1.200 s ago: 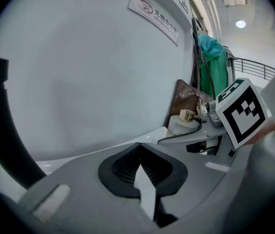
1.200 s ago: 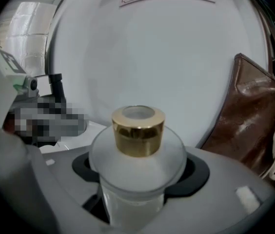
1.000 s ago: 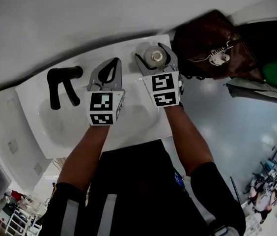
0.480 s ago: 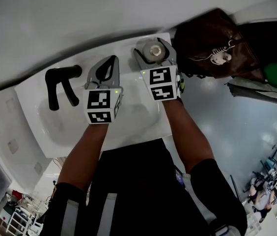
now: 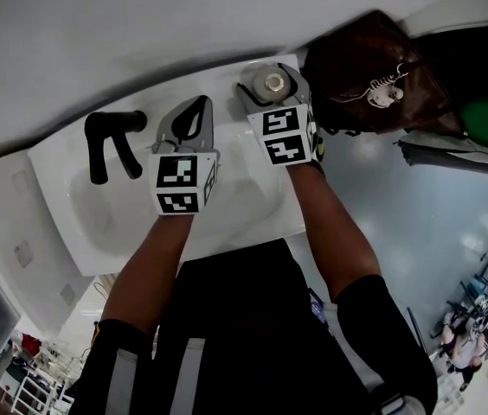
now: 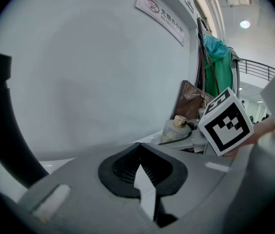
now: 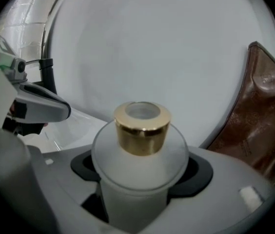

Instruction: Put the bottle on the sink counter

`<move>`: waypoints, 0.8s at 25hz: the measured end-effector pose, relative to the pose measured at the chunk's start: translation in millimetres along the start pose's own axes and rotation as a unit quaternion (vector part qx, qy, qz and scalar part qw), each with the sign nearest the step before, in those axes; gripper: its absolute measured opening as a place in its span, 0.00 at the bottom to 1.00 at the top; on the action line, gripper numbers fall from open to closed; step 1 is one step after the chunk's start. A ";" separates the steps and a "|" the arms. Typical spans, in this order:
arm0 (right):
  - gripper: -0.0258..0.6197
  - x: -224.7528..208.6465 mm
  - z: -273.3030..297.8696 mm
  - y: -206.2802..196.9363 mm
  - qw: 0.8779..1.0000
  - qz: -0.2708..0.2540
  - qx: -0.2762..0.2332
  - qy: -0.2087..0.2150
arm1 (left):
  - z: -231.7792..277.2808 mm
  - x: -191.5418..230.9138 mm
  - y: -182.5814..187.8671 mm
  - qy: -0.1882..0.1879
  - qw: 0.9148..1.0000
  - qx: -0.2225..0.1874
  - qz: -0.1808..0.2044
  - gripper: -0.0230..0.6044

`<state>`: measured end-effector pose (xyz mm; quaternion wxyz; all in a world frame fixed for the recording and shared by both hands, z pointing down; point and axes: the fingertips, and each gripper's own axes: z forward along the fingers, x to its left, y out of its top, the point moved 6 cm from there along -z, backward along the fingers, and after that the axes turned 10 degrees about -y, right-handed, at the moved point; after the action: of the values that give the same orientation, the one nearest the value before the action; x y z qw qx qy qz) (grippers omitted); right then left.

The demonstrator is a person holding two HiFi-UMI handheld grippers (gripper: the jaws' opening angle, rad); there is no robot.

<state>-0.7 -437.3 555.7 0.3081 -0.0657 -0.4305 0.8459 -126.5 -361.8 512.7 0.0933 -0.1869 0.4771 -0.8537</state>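
Frosted white with a gold cap, the bottle (image 7: 140, 155) stands upright at the back right corner of the white sink surface (image 5: 54, 158), just beside a brown leather bag (image 5: 361, 67). The right claw (image 5: 272, 89) reaches around it, its jaws opening, with the dark pads flanking the bottle's body on either side. The left claw (image 5: 199, 109) hangs over the basin (image 5: 235, 206) between the black tap (image 5: 105, 141) and the bottle, its jaws pressed together on nothing.
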 end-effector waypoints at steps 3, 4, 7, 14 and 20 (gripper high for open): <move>0.62 0.3 -4.5 -3.5 1.000 0.002 0.008 0.001 | -5.3 -2.6 0.8 -0.002 1.000 -0.002 0.002 0.04; 0.62 0.1 -7.3 -4.2 1.000 0.002 0.008 -0.001 | -7.0 -3.8 1.2 -0.003 1.000 -0.003 0.003 0.04; 0.62 -0.2 -18.1 -7.6 1.000 0.006 0.011 -0.010 | -12.3 -8.7 1.3 -0.007 1.000 -0.006 0.007 0.04; 0.65 5.2 -71.9 -24.1 0.998 0.055 0.004 -0.036 | -37.9 -31.0 -3.1 -0.029 0.999 -0.014 0.016 0.04; 0.59 30.8 -132.4 -36.9 0.997 0.066 -0.013 -0.034 | -71.5 -48.6 -6.5 -0.050 0.998 -0.021 0.033 0.04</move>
<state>41.6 -312.2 506.6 0.2364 -0.0692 -0.4464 0.8603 -111.2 -286.2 473.1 0.1408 -0.2151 0.4960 -0.8294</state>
